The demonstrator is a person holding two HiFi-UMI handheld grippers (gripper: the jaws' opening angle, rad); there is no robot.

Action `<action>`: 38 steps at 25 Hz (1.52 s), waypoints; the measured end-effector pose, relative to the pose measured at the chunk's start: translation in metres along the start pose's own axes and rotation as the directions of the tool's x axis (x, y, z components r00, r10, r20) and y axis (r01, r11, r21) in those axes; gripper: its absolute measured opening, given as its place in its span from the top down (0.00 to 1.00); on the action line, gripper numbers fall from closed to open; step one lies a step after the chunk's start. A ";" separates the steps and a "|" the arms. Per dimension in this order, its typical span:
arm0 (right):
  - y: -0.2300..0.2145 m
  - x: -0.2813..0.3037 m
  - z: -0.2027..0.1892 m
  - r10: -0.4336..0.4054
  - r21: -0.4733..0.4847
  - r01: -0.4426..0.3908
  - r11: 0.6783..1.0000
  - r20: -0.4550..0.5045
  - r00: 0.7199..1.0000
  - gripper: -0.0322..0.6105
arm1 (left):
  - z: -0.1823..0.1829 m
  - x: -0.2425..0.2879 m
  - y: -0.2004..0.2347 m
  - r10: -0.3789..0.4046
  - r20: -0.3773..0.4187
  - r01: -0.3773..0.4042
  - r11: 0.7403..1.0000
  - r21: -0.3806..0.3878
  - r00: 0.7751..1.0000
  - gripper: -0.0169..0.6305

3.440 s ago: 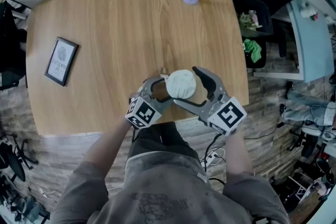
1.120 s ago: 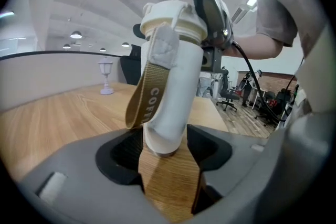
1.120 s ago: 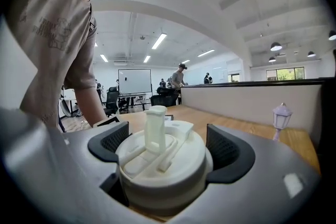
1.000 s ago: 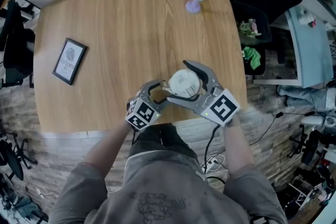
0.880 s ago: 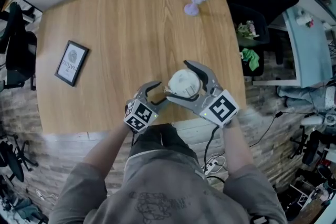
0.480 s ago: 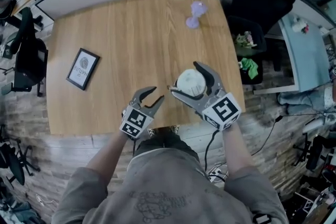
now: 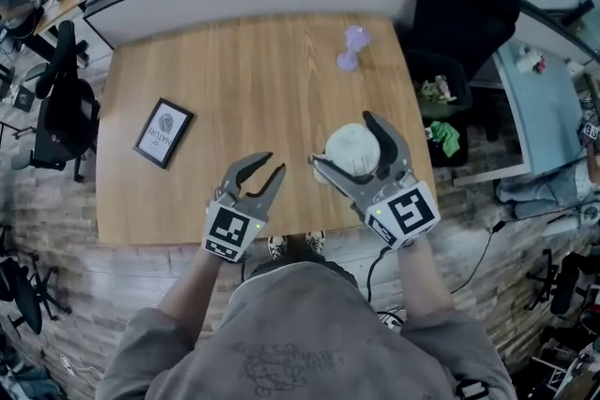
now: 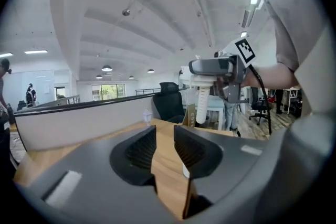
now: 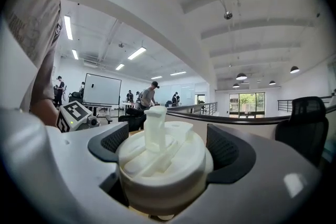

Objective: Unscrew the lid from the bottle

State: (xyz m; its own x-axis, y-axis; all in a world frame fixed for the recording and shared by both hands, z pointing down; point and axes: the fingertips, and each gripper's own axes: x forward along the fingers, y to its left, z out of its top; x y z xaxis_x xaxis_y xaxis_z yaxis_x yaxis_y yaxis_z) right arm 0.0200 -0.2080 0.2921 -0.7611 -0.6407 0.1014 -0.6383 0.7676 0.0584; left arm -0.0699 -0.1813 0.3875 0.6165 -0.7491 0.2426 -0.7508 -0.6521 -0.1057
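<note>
The white lid (image 7: 351, 148) sits clamped in the jaws of the right gripper (image 7: 341, 140), right of centre in the head view
A ribbed stem (image 8: 202, 105) hangs below it; the left gripper (image 7: 274, 163), lower centre-left, has just been closing its jaws on nothing, with a narrow gap left, above the wooden counter (image 7: 244, 80)

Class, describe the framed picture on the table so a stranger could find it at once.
Start at the large wooden table. Near its left edge lies a small framed picture, dark-bordered with a pale print. It is the only flat, rectangular thing there; the lilac ornament at the far side is rounded.
</note>
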 end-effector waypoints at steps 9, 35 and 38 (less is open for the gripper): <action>0.008 -0.027 0.061 -0.103 0.034 0.101 0.994 0.072 0.992 0.21 | 0.061 -0.048 0.030 0.130 0.013 -0.130 0.992 -0.003 0.991 0.94; 0.034 -0.044 0.062 -0.072 0.039 0.072 0.997 0.019 0.997 0.22 | 0.103 -0.076 0.032 0.195 0.022 -0.195 0.981 0.001 0.981 0.97; 0.030 -0.044 0.064 -0.071 0.047 0.070 0.996 0.020 0.997 0.22 | 0.106 -0.073 0.031 0.188 0.023 -0.188 0.982 0.000 0.982 0.97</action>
State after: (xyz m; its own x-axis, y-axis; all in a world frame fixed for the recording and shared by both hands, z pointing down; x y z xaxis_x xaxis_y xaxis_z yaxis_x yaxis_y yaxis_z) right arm 0.0273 -0.1580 0.2261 -0.7162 -0.6936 0.0774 -0.6946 0.7192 0.0182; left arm -0.1133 -0.1591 0.2646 0.4693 -0.8611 0.1958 -0.8536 -0.4992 -0.1492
